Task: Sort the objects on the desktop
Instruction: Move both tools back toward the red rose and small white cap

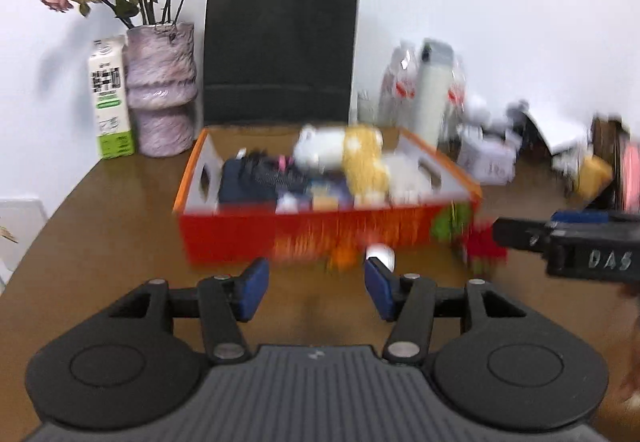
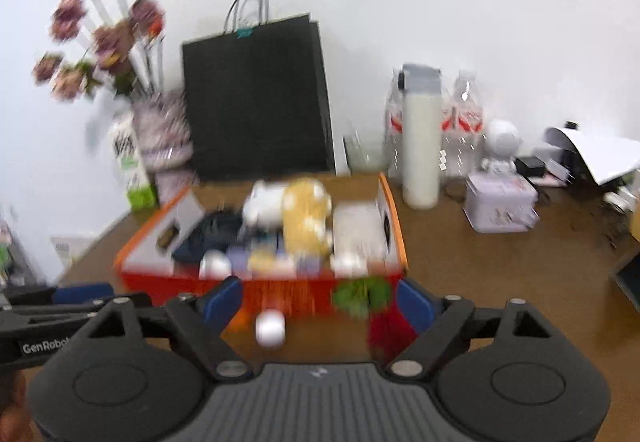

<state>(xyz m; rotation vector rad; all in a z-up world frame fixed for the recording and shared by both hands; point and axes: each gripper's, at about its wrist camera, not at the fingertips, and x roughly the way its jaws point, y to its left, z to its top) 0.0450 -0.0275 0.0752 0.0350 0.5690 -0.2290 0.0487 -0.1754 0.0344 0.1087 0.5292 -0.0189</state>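
The right gripper point(image 2: 320, 302) stood with jaws wide apart and nothing between the pads, above the brown table point(image 2: 500, 282); a small white object point(image 2: 271, 328) lay before the blurred red box point(image 2: 260, 282) of items

Brown wooden table point(image 1: 100, 210) — matt; black paper bag point(image 1: 280, 46); red cardboard box point(image 1: 240, 234) — printed.

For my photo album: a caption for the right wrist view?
Open right gripper facing a packed orange box on a brown table.

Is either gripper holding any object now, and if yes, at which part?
Nothing is held. The left gripper and the right gripper both stand open, with nothing between their pads.
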